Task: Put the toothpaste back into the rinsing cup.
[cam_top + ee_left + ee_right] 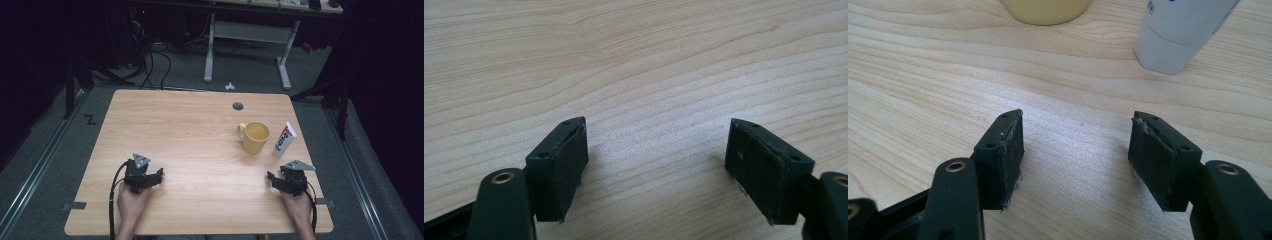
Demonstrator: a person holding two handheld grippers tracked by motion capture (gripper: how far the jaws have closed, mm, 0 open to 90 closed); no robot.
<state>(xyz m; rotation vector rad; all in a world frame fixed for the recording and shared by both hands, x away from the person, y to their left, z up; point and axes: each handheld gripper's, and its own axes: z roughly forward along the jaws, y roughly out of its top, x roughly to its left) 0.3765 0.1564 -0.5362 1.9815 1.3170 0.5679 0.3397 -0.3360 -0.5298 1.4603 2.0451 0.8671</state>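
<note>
High view overhead, facing forward-down; claw views low, close; all share table [200, 130].

In the right gripper view the top edge cuts the mug [1046, 11] down to its yellow base, so rim and handle are out of frame, and the tube [1182, 31] to its white cap end, with just scraps of blue print. In the high view the print on the tube [284, 139] is too small to read. The bottom edge there cuts off both forearms. The far desk [250, 30] is cropped at the top, and what sits on it is too dark to tell.
</note>
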